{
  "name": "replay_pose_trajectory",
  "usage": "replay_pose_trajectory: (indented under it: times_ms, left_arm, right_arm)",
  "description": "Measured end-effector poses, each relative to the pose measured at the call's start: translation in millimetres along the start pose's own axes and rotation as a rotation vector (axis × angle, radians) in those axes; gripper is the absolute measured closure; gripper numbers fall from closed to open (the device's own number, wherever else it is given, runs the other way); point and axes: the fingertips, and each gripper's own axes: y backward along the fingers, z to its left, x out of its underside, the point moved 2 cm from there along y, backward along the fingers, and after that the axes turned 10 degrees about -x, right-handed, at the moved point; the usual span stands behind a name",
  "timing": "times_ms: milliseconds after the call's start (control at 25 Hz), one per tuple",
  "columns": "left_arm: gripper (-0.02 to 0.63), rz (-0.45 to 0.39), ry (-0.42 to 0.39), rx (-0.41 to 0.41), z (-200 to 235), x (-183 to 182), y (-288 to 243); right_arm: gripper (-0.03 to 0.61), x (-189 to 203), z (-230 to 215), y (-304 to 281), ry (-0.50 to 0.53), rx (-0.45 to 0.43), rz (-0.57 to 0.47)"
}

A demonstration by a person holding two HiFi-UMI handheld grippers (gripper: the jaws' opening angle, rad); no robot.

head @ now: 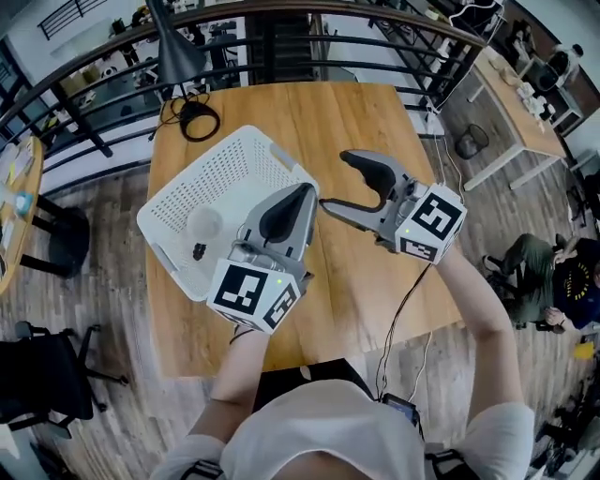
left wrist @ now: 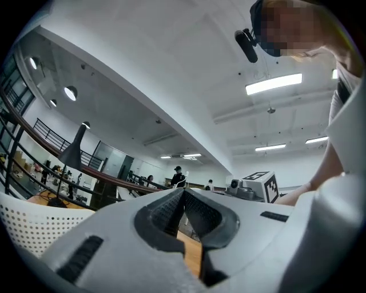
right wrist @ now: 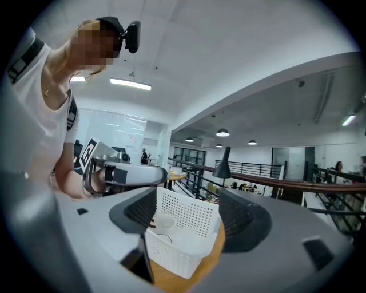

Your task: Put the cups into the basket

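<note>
the left claw has its two jaws pressed together tip to tip, with nothing between them. it hangs over the right-hand edge of the basket and points away from the person. its marker cube sits at the near end, just off the basket's near corner.

the right claw stands with its jaws well apart and holds nothing. it is to the right of the basket, above bare wood, and its tips are turned toward the basket. seen along those jaws, the basket shows in the gap but is clear of both pads. its own marker cube is farther right of the basket, on the person's outstretched arm.

the basket is white with perforated walls and rests at an angle on the wooden worktop, toward its left side. a pale, round cup lies inside, on the basket floor near the left wall. a small dark thing lies beside the cup, also in the basket; i cannot tell what it is.

beyond the basket's far corner a coil of black cable rests on the wood. behind that is the dark shade of a lamp, and a curved railing runs past the far edge.
</note>
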Motion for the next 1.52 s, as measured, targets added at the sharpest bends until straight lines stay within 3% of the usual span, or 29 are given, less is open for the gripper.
replay_pose_trajectory:
  times_ms: [320, 640, 800, 1000, 1240, 1520]
  left_arm:
    - [0.604, 0.074, -0.004, 0.112, -50, 40, -16]
    - [0.604, 0.114, 0.024, 0.192, -89, 68, -17]
    - [0.604, 0.126, 0.026, 0.221, -102, 78, -13]
    - [0.604, 0.157, -0.001, 0.225, -106, 91, -5]
    - [0.604, 0.19, -0.003, 0.205, -100, 105, 4]
    - [0.604, 0.186, -0.007, 0.2, -101, 105, 3]
  right_arm:
    - [0.29, 13, 6, 75, -0.092, 0.313, -0.106]
    - [0.535, 36, 22, 131, -0.167, 0.601, -0.19]
    - [0.555, 48, 36, 142, -0.195, 0.683, -0.203]
    - [0.56, 60, 54, 150, -0.128, 0.854, -0.106]
    - [0.566, 73, 69, 153, -0.146, 0.935, -0.086]
    - [0.566, 78, 68, 151, -0.172, 0.924, -0.078]
